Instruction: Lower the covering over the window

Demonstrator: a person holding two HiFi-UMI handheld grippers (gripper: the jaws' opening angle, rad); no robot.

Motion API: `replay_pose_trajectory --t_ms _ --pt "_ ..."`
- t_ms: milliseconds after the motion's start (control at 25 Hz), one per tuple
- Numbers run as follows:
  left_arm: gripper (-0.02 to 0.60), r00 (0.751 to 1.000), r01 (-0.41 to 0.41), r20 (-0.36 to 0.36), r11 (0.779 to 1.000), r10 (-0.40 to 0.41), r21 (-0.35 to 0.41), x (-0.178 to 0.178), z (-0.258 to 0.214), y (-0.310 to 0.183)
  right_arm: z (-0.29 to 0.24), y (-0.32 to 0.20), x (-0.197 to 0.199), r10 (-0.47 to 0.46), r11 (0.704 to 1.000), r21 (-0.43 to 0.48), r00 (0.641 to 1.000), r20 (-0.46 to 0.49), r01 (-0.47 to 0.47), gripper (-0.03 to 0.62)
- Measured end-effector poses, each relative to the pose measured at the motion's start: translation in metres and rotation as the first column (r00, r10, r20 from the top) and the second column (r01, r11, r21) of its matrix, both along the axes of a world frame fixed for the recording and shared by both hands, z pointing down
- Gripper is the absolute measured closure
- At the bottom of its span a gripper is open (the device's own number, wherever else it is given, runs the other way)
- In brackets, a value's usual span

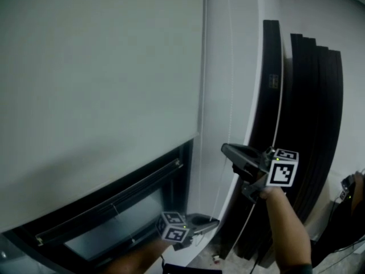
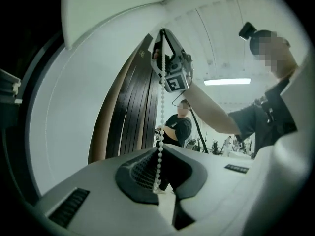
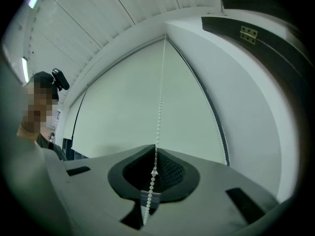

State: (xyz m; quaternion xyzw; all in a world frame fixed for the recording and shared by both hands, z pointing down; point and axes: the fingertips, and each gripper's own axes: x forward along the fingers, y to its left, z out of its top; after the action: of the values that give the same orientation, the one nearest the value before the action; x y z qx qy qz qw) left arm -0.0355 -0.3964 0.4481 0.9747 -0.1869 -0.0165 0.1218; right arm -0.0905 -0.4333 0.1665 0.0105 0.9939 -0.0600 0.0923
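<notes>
- The right gripper (image 3: 154, 150) was clamped shut on the bead chain (image 3: 159, 107), with the beads running down through the groove between its pads. It was the higher of the two, beside the blind's right edge, probably so that it had room to draw the chain downward.
- The left gripper (image 2: 160, 150) was also closed on that chain, lower down near the window's bottom corner and pointing about level. Gripping at two heights held the span between them straight and, I judge, guarded against the chain slipping back.
- Above the right gripper the chain rose along the blind's side towards the roller.
- The roller blind (image 1: 97, 84), the covering to be lowered, hung over most of the window. A band of dark glass (image 1: 114, 227) and frame showed below its hem, so the job looked well along but unfinished.
- Dark panels (image 1: 308, 119) leaned against the wall to the right of the chain.
</notes>
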Motion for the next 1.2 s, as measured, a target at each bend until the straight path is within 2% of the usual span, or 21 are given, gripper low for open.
replay_pose_trajectory --t_ms 80,200,280,320,400,480,600,680,840,920,1080,1200 --pt "0.583 1.0 -0.002 0.002 1.0 0.002 -0.001 -0.002 0.0 -0.001 -0.001 0.001 0.001 -0.006 1.0 -0.002 1.0 0.007 0.006 0.599" --pt "0.583 0.999 -0.002 -0.047 1.0 0.003 0.011 -0.006 -0.015 -0.005 -0.002 0.003 0.003 0.012 0.999 0.033 1.0 0.002 -0.012 0.599" --pt "0.583 0.997 0.03 -0.072 0.999 -0.027 0.043 -0.014 -0.032 -0.007 -0.002 0.003 0.003 0.032 0.998 0.064 0.999 -0.012 -0.031 0.599" --pt "0.568 0.996 0.044 -0.077 0.997 -0.04 0.06 -0.019 -0.041 -0.007 -0.002 0.004 0.003 0.036 0.997 0.074 0.999 -0.018 -0.035 0.599" --pt "0.483 0.996 0.056 -0.07 0.995 -0.05 0.088 -0.026 -0.055 -0.004 0.0 0.006 0.005 0.043 0.995 0.091 0.999 -0.024 -0.04 0.599" --pt "0.48 0.995 0.055 -0.09 0.993 -0.046 0.101 -0.032 -0.075 -0.001 0.001 0.006 0.008 0.039 0.995 0.089 0.999 -0.022 -0.037 0.599" --pt "0.48 0.985 0.035 -0.171 0.994 -0.016 0.108 -0.035 -0.119 -0.003 0.0 0.007 0.008 0.011 0.998 0.062 1.0 -0.017 -0.01 0.6" --pt "0.479 0.983 0.021 -0.184 0.994 0.0 0.109 -0.031 -0.148 -0.009 0.001 0.007 0.007 0.002 0.998 0.057 1.0 -0.019 -0.001 0.599" --pt "0.488 0.971 -0.025 -0.234 0.993 0.051 0.117 -0.025 -0.191 -0.016 0.0 0.008 0.003 -0.01 0.999 0.054 1.0 -0.019 0.011 0.599" --pt "0.586 0.974 -0.035 -0.216 0.99 0.063 0.134 -0.024 -0.197 -0.017 0.001 0.007 0.002 -0.011 0.999 0.046 1.0 -0.012 0.012 0.599" --pt "0.588 0.981 -0.067 -0.169 0.987 0.092 0.148 -0.018 -0.188 -0.015 0.0 0.007 0.003 -0.015 0.999 0.033 1.0 -0.005 0.015 0.6" --pt "0.588 0.976 -0.028 -0.209 0.986 0.062 0.165 -0.021 -0.189 -0.019 0.0 0.007 0.003 -0.016 1.0 0.025 1.0 -0.004 0.016 0.6"
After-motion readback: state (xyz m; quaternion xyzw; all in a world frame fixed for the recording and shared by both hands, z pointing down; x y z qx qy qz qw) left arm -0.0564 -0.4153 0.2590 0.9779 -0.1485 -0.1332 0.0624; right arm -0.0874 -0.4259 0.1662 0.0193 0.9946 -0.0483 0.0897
